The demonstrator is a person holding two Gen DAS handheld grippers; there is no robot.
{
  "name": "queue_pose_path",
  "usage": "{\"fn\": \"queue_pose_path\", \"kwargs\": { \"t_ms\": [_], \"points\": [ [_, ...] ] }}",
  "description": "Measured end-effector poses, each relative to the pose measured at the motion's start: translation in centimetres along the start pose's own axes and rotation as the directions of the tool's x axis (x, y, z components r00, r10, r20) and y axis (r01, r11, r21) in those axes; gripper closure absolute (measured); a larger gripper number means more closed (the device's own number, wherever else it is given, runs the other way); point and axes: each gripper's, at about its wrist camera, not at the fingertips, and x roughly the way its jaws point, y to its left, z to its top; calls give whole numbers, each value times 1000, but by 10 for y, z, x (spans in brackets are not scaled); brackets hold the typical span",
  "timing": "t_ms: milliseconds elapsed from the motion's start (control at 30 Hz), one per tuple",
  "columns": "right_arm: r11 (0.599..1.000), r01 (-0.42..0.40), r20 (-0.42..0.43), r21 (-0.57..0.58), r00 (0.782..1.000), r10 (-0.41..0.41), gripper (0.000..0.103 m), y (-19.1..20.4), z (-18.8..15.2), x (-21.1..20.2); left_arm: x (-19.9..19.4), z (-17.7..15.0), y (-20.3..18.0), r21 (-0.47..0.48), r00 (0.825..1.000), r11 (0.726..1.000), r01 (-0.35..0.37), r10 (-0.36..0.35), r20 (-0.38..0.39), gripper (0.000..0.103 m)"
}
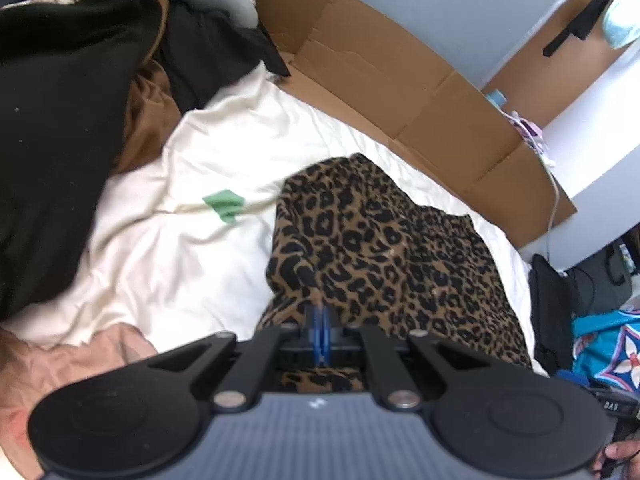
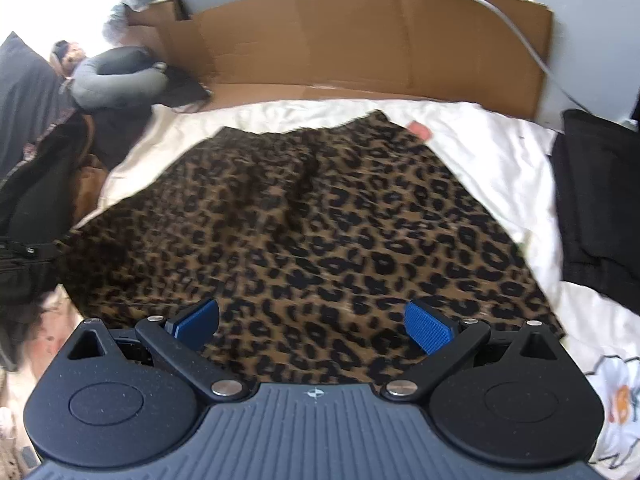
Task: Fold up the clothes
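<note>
Left gripper (image 1: pixel 321 320) seemingly pinches leopard-print garment (image 1: pixel 384 248)

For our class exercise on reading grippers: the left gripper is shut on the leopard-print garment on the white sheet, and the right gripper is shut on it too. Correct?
Not quite. The right gripper is open, its blue pads spread apart above the leopard-print garment, as the right wrist view shows. The left gripper is indeed shut on it, over the white sheet.

- A leopard-print fabric garment (image 2: pixel 304 220) lies spread on a cream-white bed sheet (image 2: pixel 496 168).
- The right gripper (image 2: pixel 316 324) hovers over its near edge, blue-padded fingers (image 2: pixel 428 326) wide apart.
- Flattened brown cardboard (image 2: pixel 360 40) stands behind.
- Folded black clothing (image 2: pixel 600 200) lies right.
</note>
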Motion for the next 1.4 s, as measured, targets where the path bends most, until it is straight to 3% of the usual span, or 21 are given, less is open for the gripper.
{"fn": "queue_pose_path", "kwargs": {
  "t_ms": [267,400,567,633,800,967,1133,1267,1400],
  "points": [
    [983,-170,-11,-65,985,169,5,48,3,13,7,6,-10,-55,995,995,88,-90,-32,101],
    [969,-243,-17,-52,970,243,18,66,9,20,11,8,-14,-94,988,985,142,-147,-44,101],
    [945,-309,-19,-108,951,309,23,94,11,25,23,5,-35,-78,977,978,194,-200,-75,101],
    [937,-328,-16,-123,945,328,32,102,11,28,26,4,-44,-73,972,974,214,-219,-86,101],
    [930,-345,-12,-130,938,346,48,116,12,37,32,-1,-64,-55,961,967,250,-254,-107,101],
    [929,-346,2,-129,937,349,52,124,14,42,35,-5,-75,-54,950,959,278,-282,-131,101],
    [935,-327,10,-134,943,331,73,126,13,49,38,-7,-84,-51,939,950,308,-312,-147,101],
    [940,-317,30,-127,946,323,74,123,13,52,39,-10,-92,-58,930,943,327,-332,-156,102],
    [943,-299,58,-142,949,310,99,120,12,55,40,-11,-98,-62,921,935,348,-354,-163,102]
  ]
}}
